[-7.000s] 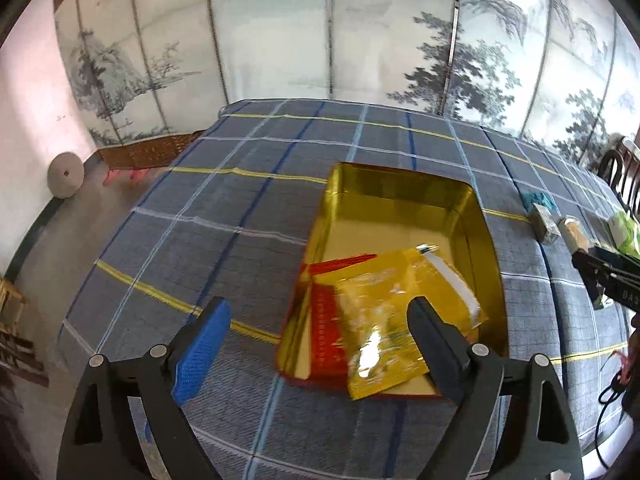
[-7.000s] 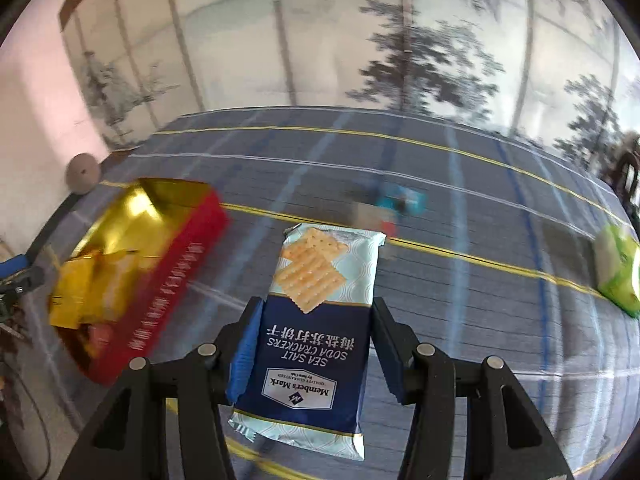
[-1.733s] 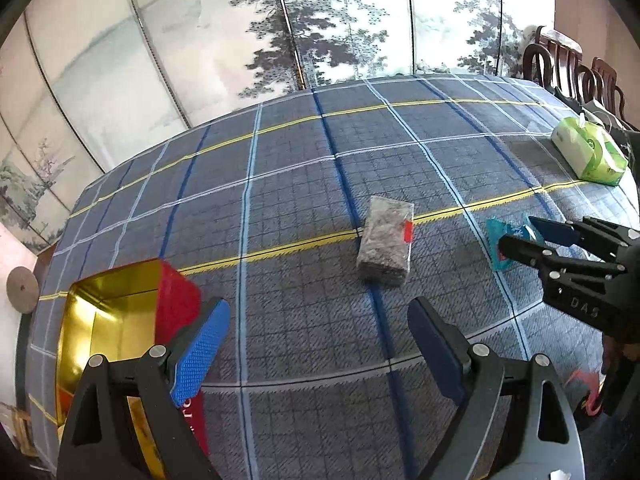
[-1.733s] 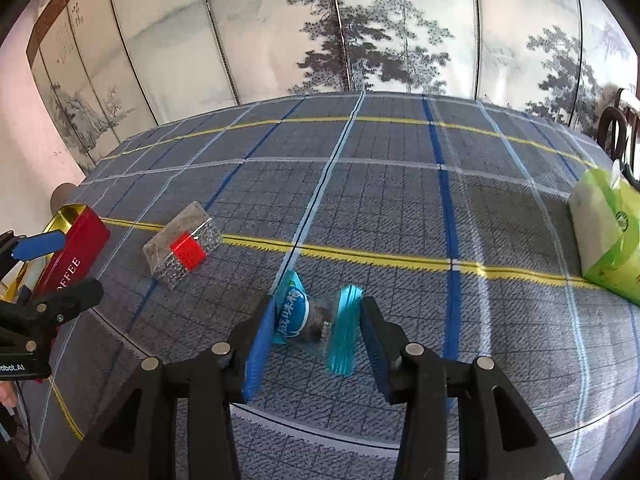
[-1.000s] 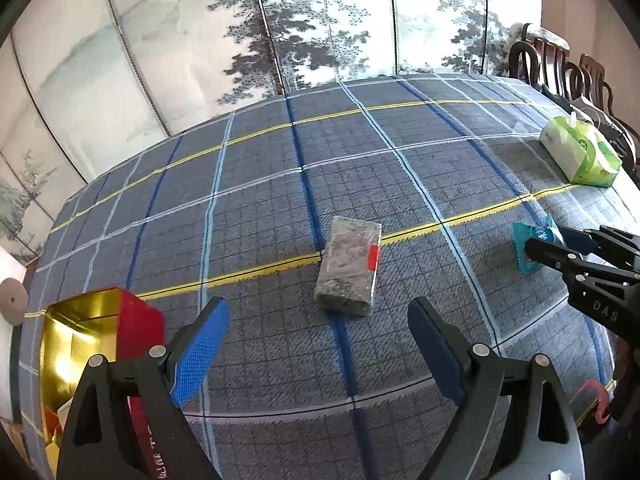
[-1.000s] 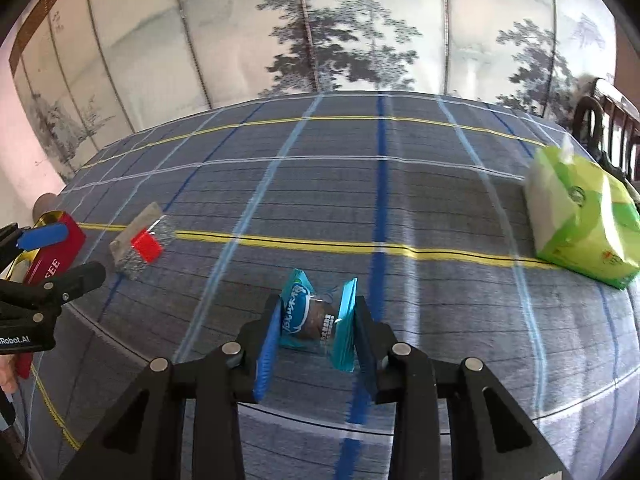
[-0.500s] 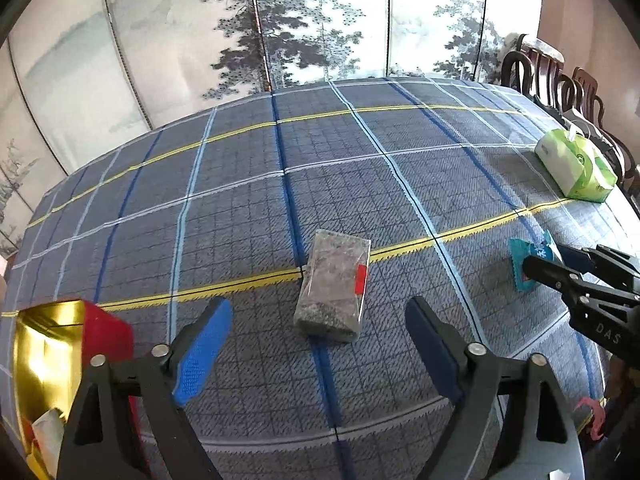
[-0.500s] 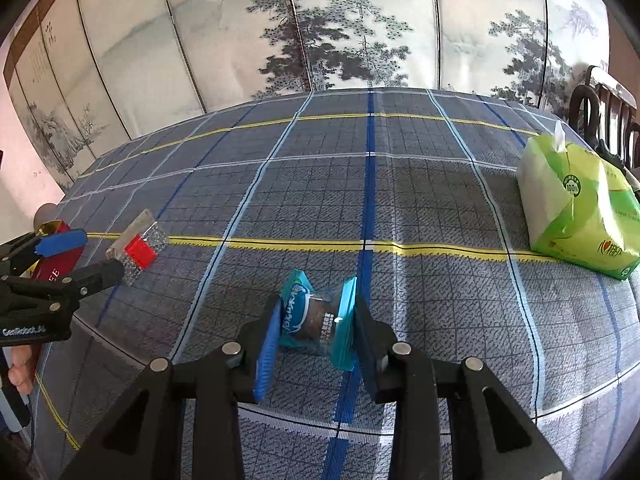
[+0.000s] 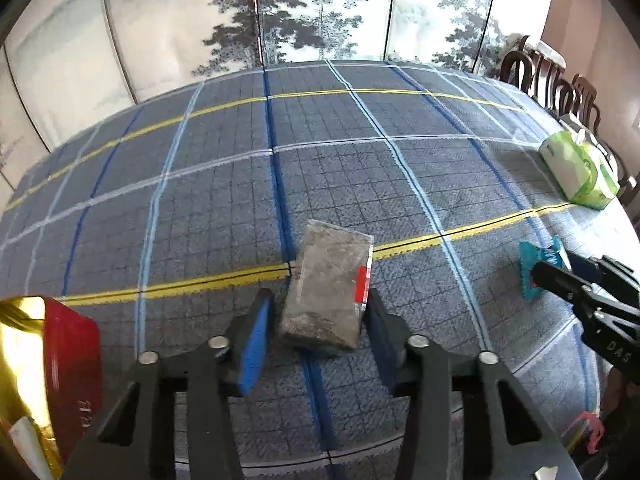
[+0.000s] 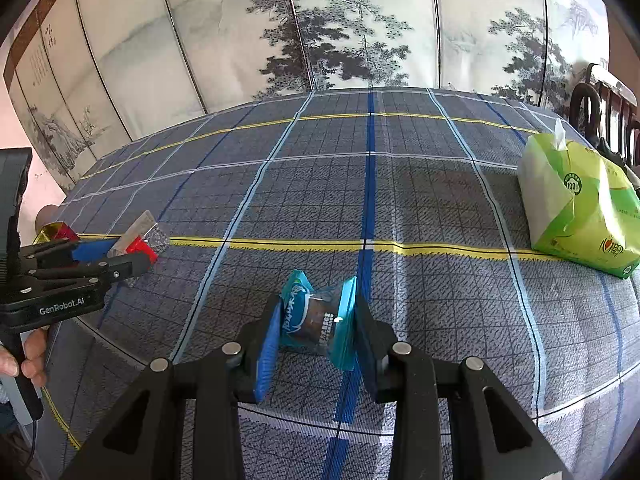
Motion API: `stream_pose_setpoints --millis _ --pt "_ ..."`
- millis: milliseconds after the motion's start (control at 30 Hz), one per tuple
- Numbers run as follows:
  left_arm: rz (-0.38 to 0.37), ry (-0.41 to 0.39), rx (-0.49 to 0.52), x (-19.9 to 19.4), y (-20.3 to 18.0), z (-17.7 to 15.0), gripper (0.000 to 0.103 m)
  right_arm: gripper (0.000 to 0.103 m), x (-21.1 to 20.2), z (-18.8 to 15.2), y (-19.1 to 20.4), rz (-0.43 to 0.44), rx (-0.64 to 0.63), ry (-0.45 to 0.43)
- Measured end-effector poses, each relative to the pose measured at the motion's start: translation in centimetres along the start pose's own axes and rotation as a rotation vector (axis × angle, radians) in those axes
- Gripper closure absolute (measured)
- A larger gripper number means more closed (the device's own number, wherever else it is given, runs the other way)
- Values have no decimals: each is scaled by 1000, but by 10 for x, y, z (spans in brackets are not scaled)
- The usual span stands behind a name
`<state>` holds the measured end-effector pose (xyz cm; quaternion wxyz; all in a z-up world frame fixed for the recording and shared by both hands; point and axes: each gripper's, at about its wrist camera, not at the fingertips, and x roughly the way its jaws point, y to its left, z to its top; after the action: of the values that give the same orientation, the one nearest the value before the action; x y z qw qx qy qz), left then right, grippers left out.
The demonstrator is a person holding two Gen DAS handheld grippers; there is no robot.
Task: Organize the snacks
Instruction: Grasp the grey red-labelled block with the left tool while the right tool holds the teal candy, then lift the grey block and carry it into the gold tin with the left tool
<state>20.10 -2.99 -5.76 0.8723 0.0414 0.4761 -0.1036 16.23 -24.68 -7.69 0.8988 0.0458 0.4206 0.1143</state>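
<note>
Right now the left gripper (image 9: 316, 326) sits low over the plaid tablecloth (image 9: 224, 200) w/ a grey snack bar (image 9: 328, 288) between its fingers. Its jaws have just been closing in on that bar. The right-side finger (image 9: 378, 330) looks to be against the bar's edge by the red tab; the blue pad (image 9: 254, 340) on the other side shows a thin strip of cloth between it and the wrapper, so not a full pinch yet. Bar lies flat on the cloth, across the yellow stripe and the dark blue stripe, far end pointing toward the painted screen (image 9: 320, 12).

The right gripper (image 10: 316, 330) is clamped on a small teal-wrapped snack (image 10: 316, 318), one pad on each side, twisted wrapper ends flared out by the pads. From the left cam that same snack shows near the right edge, well apart from the bar.

Red tin w/ gold lining (image 9: 48, 372) is at the near left corner, some packets inside, mostly cut off. Green tissue pack (image 10: 580, 208) rests at the far right of the table, near dark wooden chairs (image 9: 560, 84). A person's hand (image 10: 24, 356) grips the left tool's handle at the right cam's left edge.
</note>
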Motion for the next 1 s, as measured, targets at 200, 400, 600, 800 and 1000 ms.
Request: stream_pose_setpoints --millis 200,400,600,800,1000 --pt "14 -2 -3 -3 1 -4 69 68 0 0 0 -1 -1 0" --pt "32 3 -13 -13 1 -10 71 68 0 0 2 -12 -11 1" --pt "46 -10 -20 -31 1 -18 71 68 -1 0 4 -22 -18 2" --pt "35 -13 -52 -52 0 -30 71 68 -1 -1 5 -31 -27 3" --pt "39 -30 -75 -78 1 -45 71 68 -1 -1 6 -36 -32 4"
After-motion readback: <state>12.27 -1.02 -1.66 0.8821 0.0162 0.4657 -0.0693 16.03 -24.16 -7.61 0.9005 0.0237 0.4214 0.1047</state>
